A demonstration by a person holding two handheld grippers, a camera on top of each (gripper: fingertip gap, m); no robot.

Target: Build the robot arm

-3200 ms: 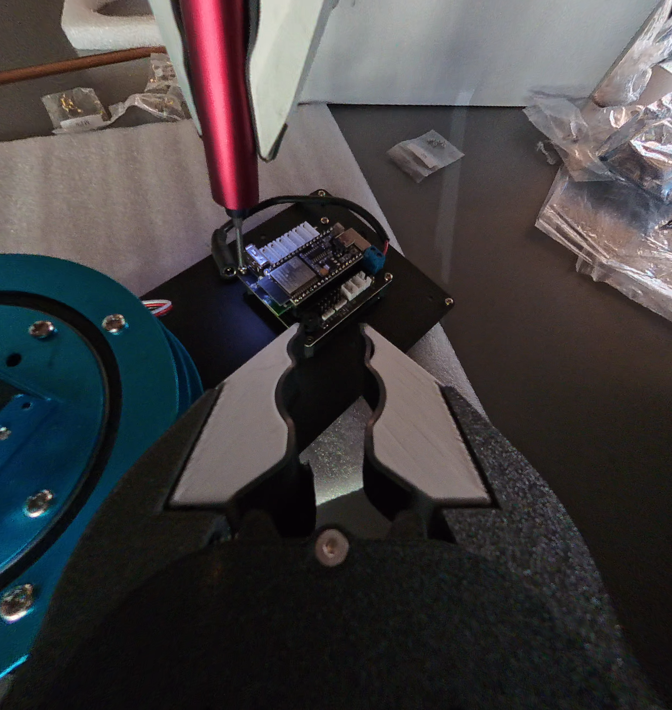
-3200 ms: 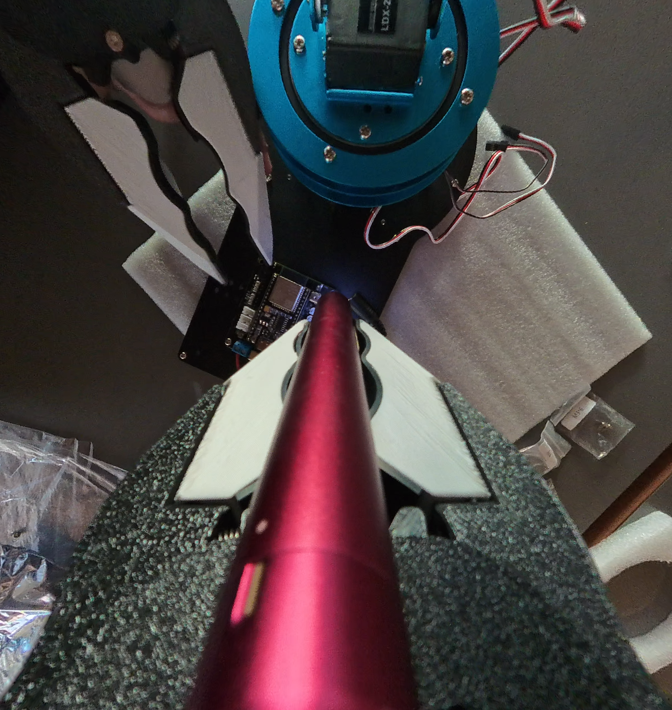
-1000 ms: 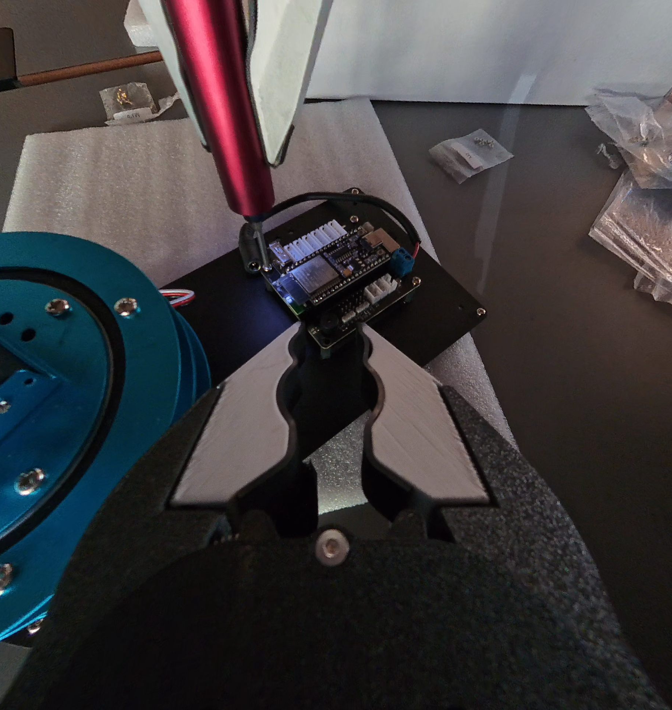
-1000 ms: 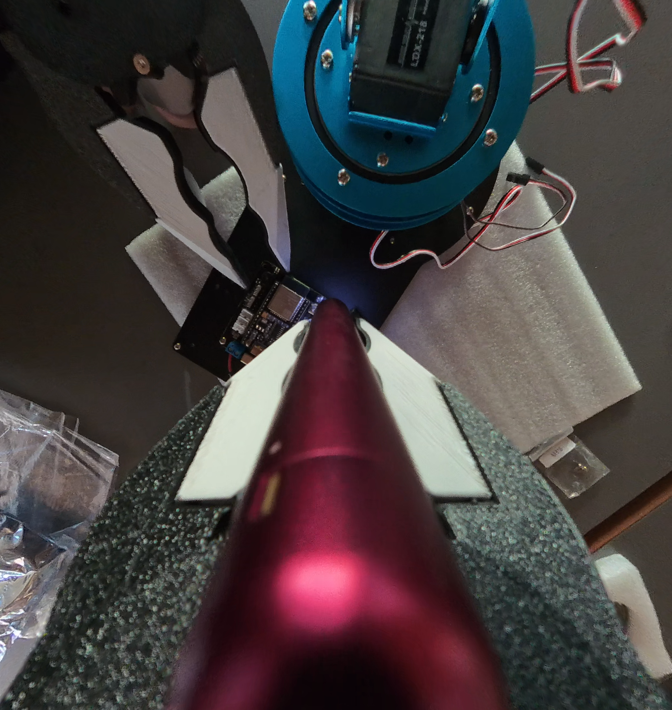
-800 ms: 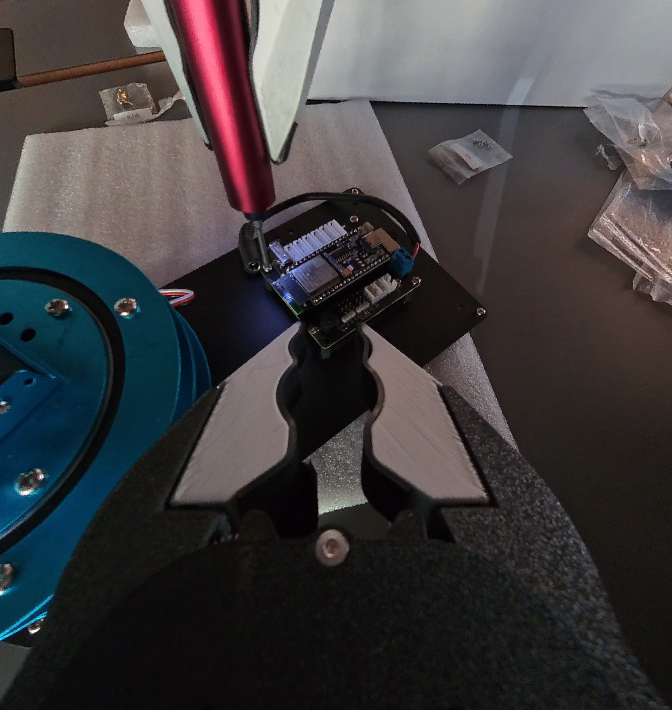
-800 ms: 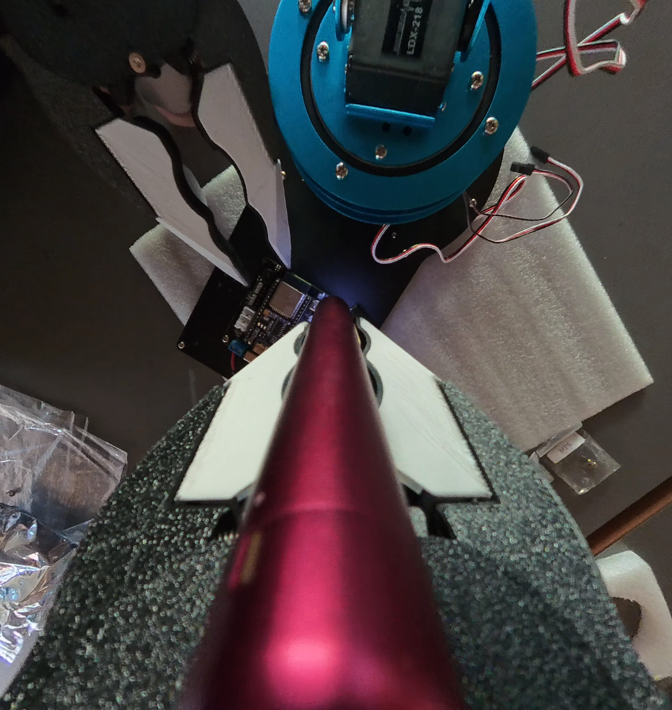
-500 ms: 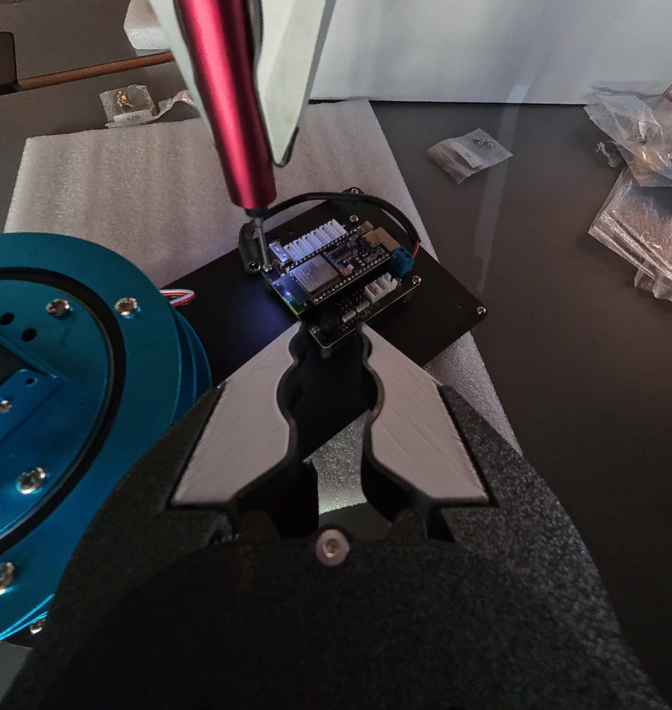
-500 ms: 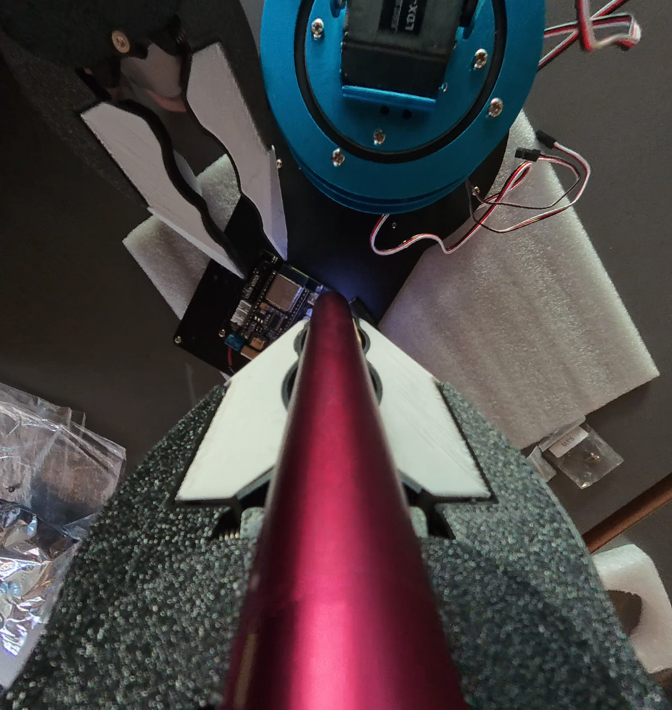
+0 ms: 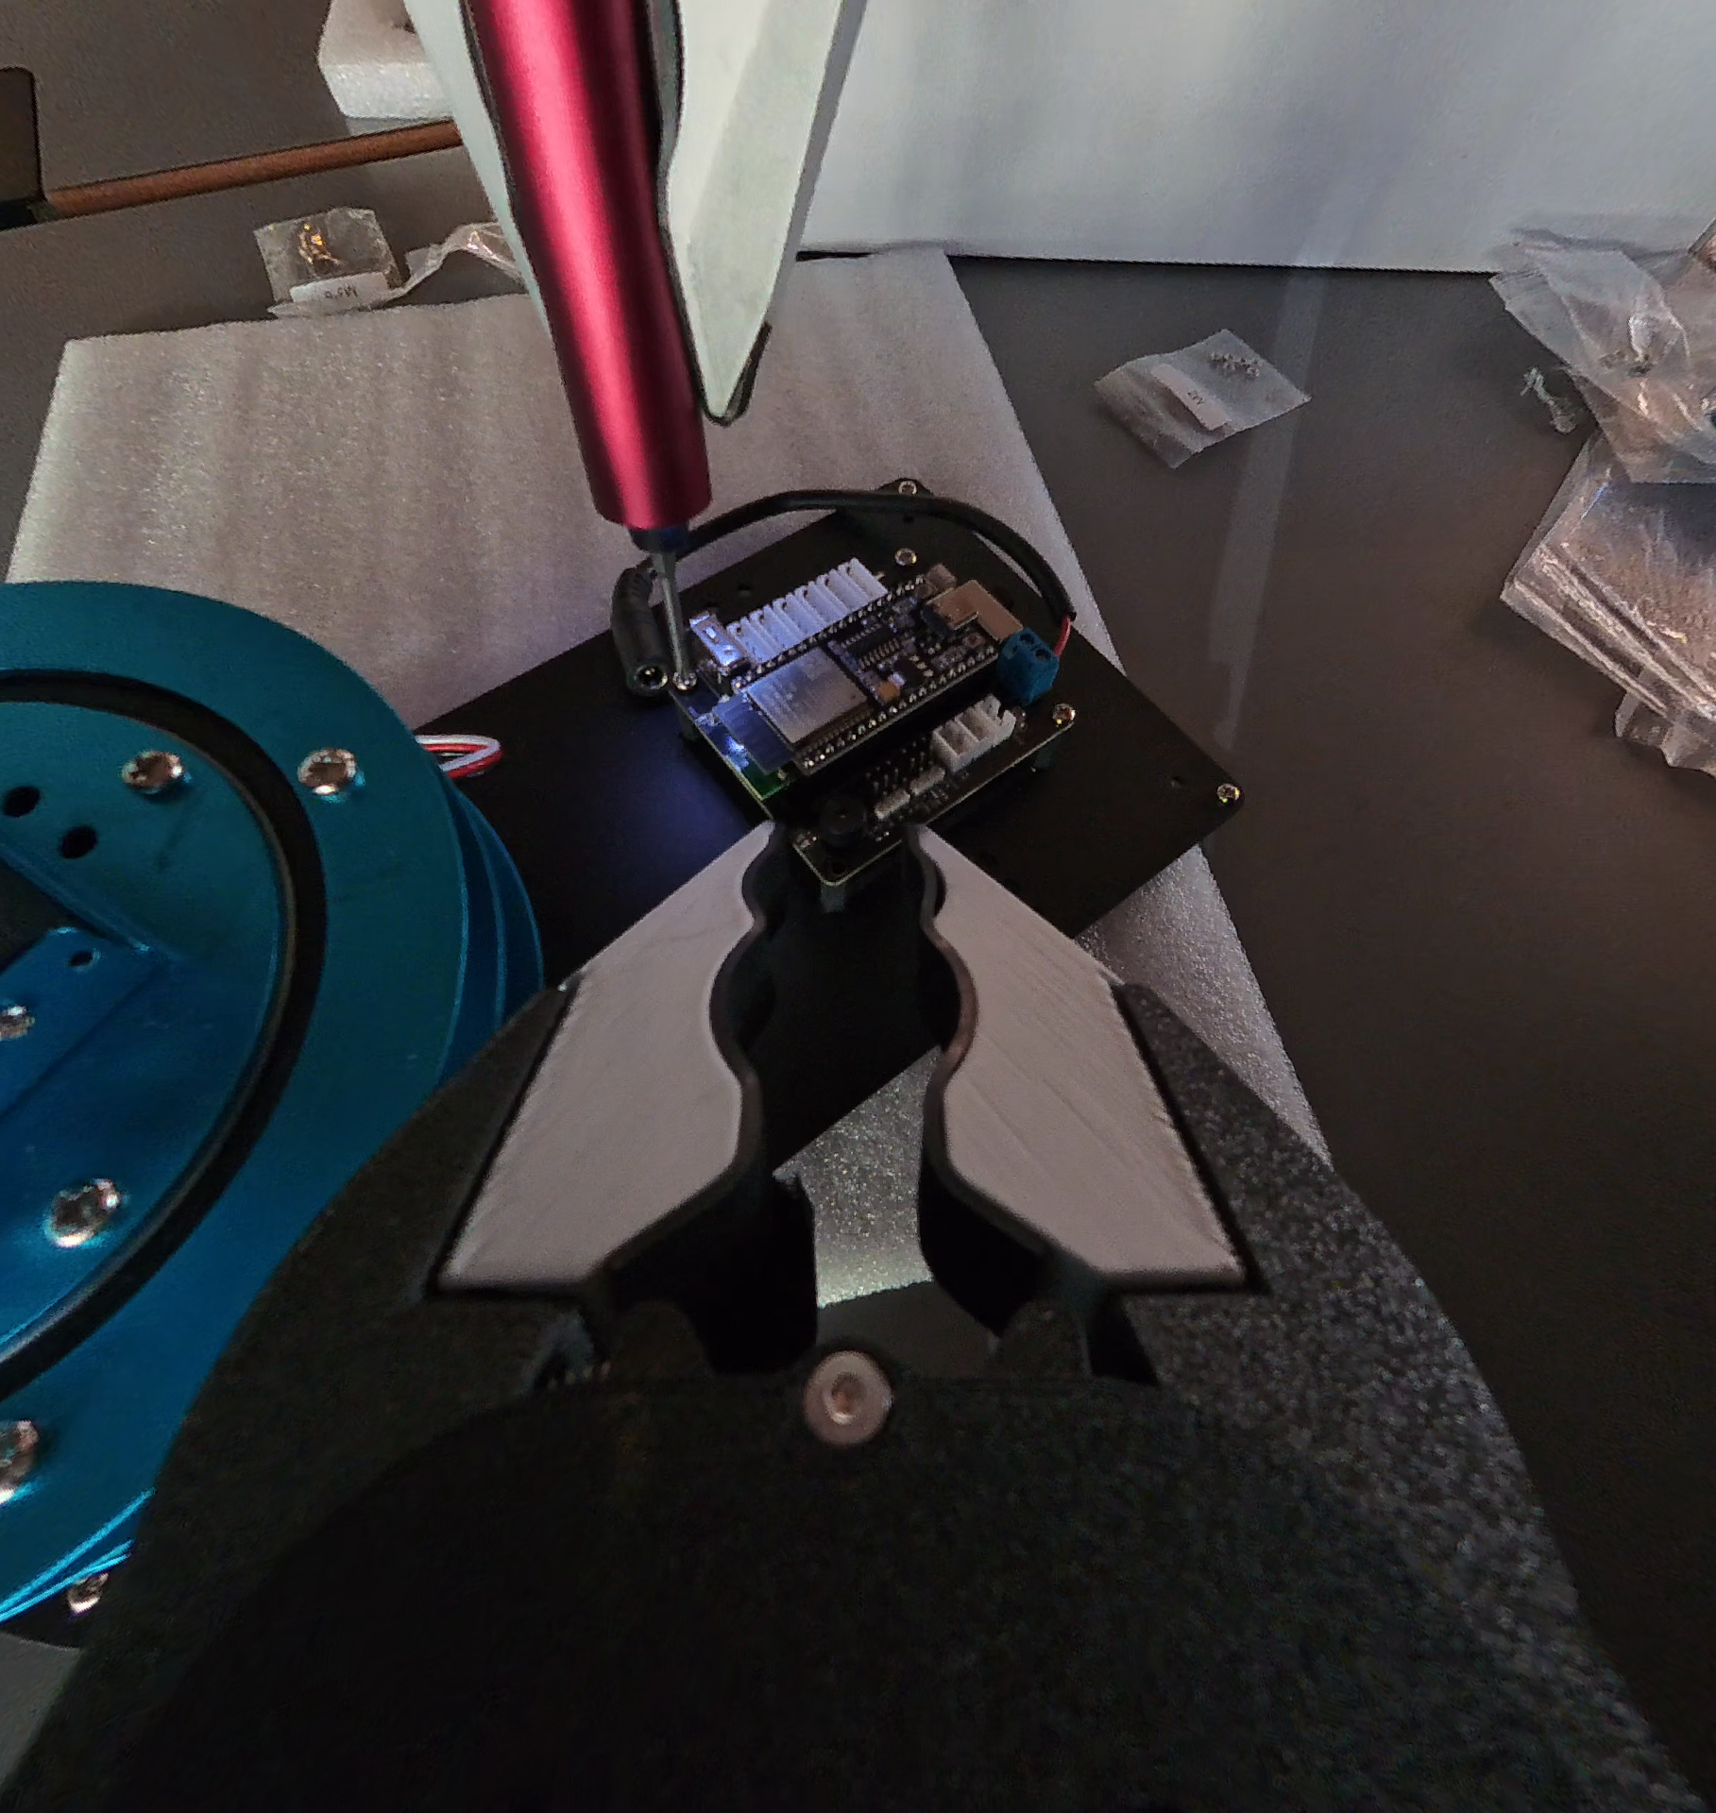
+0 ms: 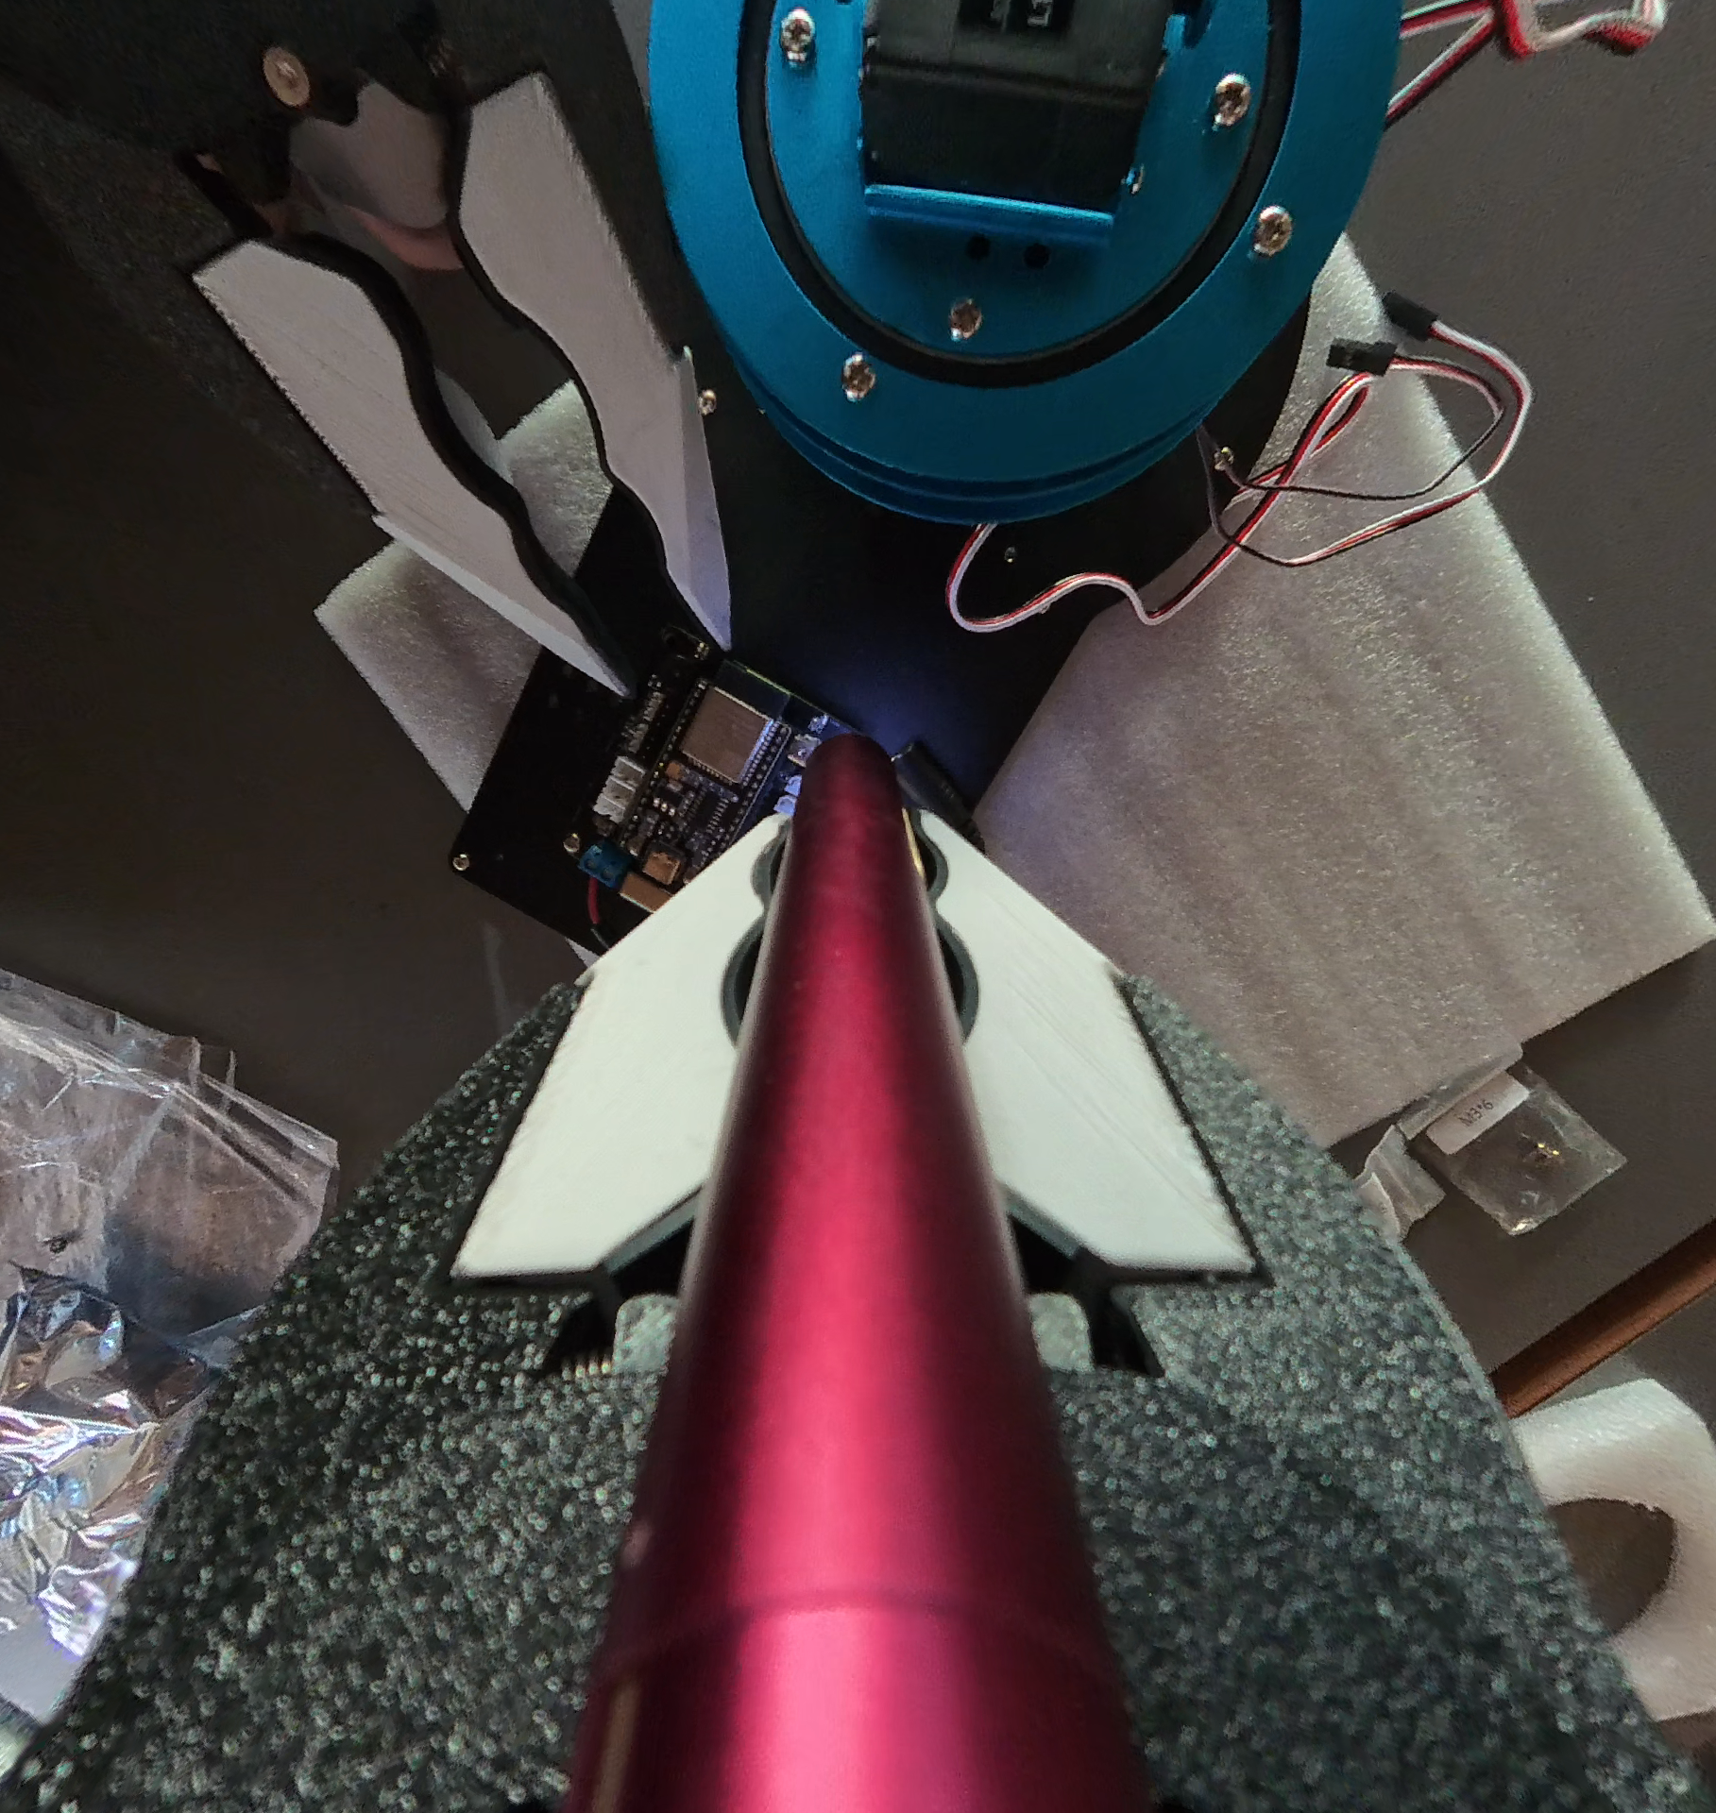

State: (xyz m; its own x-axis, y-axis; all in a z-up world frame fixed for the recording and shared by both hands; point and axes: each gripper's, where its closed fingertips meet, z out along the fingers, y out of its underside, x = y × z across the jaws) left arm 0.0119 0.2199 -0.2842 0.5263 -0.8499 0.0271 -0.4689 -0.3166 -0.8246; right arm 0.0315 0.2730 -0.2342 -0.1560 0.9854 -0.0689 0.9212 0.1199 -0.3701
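A small circuit board (image 9: 863, 677) sits on a black plate (image 9: 1109, 844) that lies on a white foam sheet (image 9: 343, 441). My left gripper (image 9: 844, 844) is closed on the board's near corner, with its fingertips on either side. It also shows in the right wrist view (image 10: 677, 667). My right gripper (image 10: 854, 834) is shut on a red screwdriver (image 10: 834, 1177) and holds it nearly upright. The screwdriver (image 9: 618, 294) has its bit resting on a screw at the board's far left corner, beside a black barrel plug. A blue round servo base (image 9: 196, 981) stands on the plate to the left.
Crumpled plastic bags (image 9: 1639, 589) lie on the dark table at the right. Small bags of screws (image 9: 1197, 392) (image 10: 1511, 1158) lie near the foam. Red, white and black servo wires (image 10: 1325, 510) loop over the foam. A white foam block (image 10: 1639, 1521) and a wooden rod (image 10: 1619, 1305) lie beyond. The gap from one gripper's tips to the other's is roughly 8 centimetres.
The screwdriver bit stays on the same corner screw while my right gripper sways slightly. My left gripper keeps its hold on the board and has barely moved in the last second.
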